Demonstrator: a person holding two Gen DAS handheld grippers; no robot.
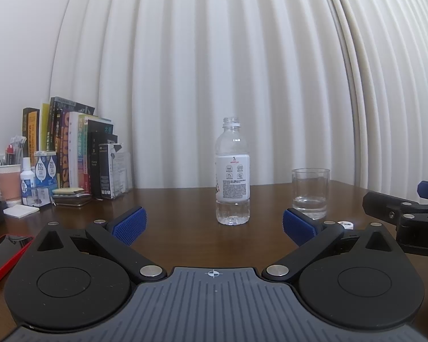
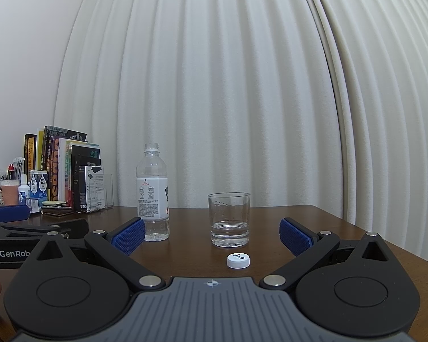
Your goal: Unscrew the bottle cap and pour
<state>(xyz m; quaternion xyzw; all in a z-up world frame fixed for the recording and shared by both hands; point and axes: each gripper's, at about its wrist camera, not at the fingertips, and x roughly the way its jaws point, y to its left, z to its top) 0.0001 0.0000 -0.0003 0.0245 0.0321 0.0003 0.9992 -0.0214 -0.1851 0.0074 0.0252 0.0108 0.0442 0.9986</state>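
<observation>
Left gripper (image 1: 212, 223) spread wide, empty, aimed at uncapped bottle (image 1: 232, 171) standing upright on table (image 1: 185, 205). Right gripper (image 2: 212, 236) likewise spread, empty, over cap (image 2: 238, 260) lying before glass (image 2: 229, 219). Little water in either vessel. Apparently pouring done; next probably recapping: pinch cap squarely.

Dark brown wood tabletop (image 2: 322, 222), glossy, faint reflections. Behind it, white pleated curtain (image 2: 214, 85) spans nearly the full back; plain white wall (image 2: 28, 57) at far left. Row of upright books (image 1: 71, 148) at the tabletop's back-left corner, against the wall. In front of them: a blue-and-white box (image 1: 45, 169), small white bottle (image 1: 26, 181), pink paper cup (image 1: 9, 182), white notepad (image 1: 21, 211). Red phone (image 1: 2, 259) lies at the near-left edge. Lighting soft, even, indoor.
</observation>
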